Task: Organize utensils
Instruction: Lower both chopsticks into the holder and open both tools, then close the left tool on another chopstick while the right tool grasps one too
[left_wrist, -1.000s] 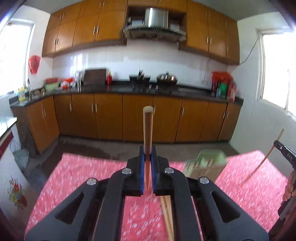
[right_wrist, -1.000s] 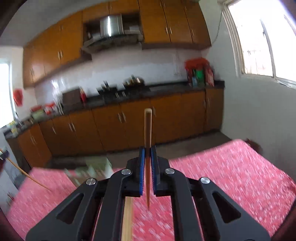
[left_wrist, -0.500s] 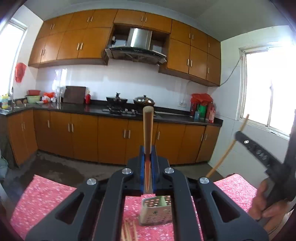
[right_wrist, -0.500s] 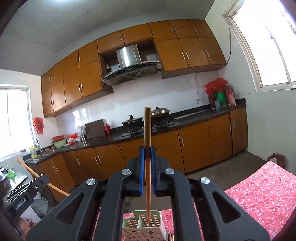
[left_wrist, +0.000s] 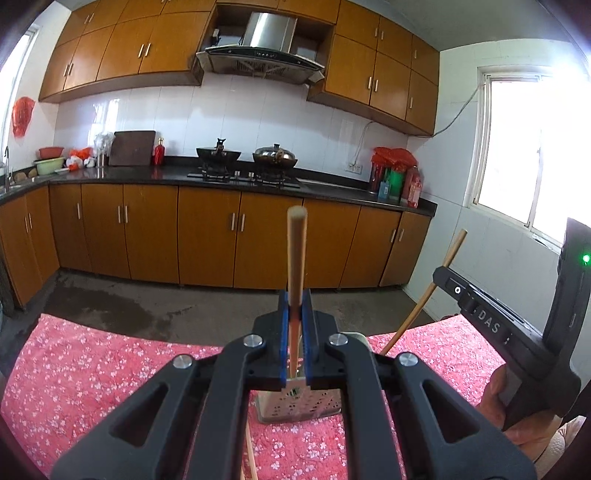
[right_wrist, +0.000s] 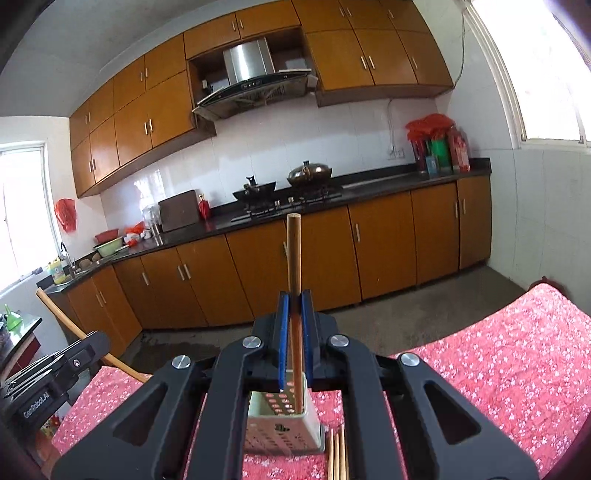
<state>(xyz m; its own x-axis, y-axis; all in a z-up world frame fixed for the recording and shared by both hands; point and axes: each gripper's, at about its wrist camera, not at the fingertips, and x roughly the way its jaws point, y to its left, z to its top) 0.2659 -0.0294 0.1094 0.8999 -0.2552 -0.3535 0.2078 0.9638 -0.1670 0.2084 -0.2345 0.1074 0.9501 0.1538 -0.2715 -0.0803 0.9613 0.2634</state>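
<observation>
Since a second ago both grippers have been brought in over the utensil holder (right_wrist: 282, 424), which then lay off to the side and is now seen dead centre, at 6 o'clock under each set of jaws. The left gripper (left_wrist: 295, 332) is pressed tight on a chopstick (left_wrist: 296, 258), long axis upright, blunt end at 12 o'clock, lower end dipping toward the holder's rim. The right gripper (right_wrist: 294, 332) is likewise clamped on a second chopstick (right_wrist: 294, 258), upright, its lower end already inside the perforated holder. In the left view the holder's top is hidden behind the jaws; which compartment is entered cannot be told. Loose chopsticks (right_wrist: 338, 458) are cut off by the frame at 5 o'clock of the holder, on the red floral tablecloth (right_wrist: 498, 369). Both grippers are pitched slightly downward. The right hand (left_wrist: 517, 410) is seen at 4 o'clock, wrapped round its handle.
</observation>
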